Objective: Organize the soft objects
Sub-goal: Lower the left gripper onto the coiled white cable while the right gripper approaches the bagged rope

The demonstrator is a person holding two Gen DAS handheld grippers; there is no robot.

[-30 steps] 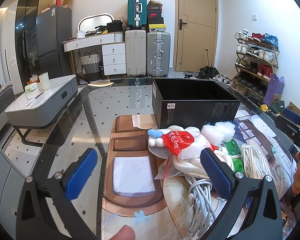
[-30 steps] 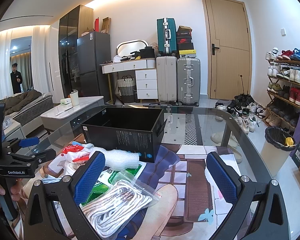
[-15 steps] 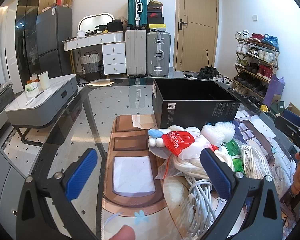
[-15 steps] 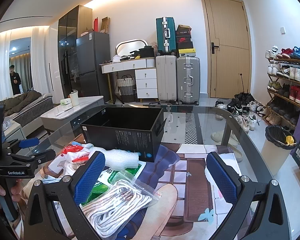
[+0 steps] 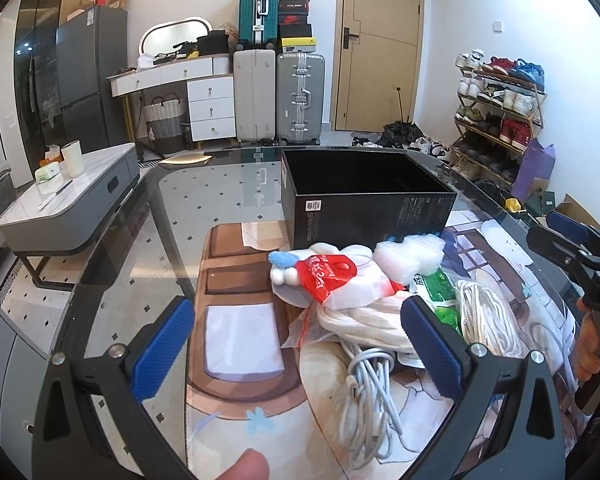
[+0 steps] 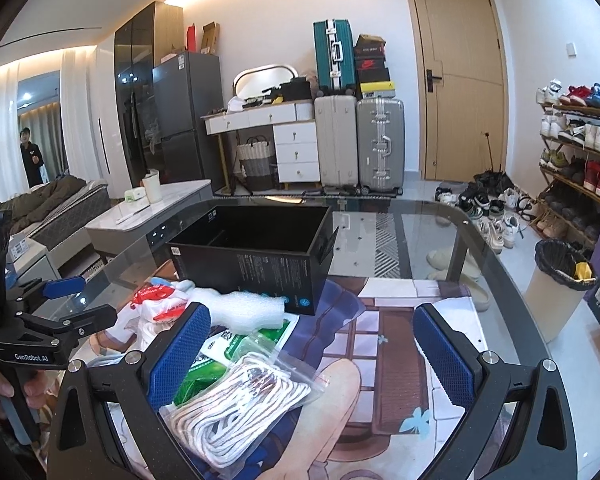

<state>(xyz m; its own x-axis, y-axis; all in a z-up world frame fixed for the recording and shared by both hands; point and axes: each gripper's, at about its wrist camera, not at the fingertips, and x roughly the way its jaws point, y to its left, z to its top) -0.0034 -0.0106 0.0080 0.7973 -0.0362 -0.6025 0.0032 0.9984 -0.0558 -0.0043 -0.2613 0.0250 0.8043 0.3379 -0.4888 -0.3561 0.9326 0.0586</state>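
Glass table [image 5: 148,248], white bagged rope [image 6: 236,408], crumpled bubble wrap [image 5: 414,254]

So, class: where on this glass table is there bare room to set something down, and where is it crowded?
Free: the glass table left of the black box, and the mat right of the bagged rope. Crowded: the pile of soft items directly in front of the box.

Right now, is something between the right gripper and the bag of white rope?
Nothing visible. The right gripper is open, and the bag of white rope lies just below its jaws, uncovered, beside the green packet.
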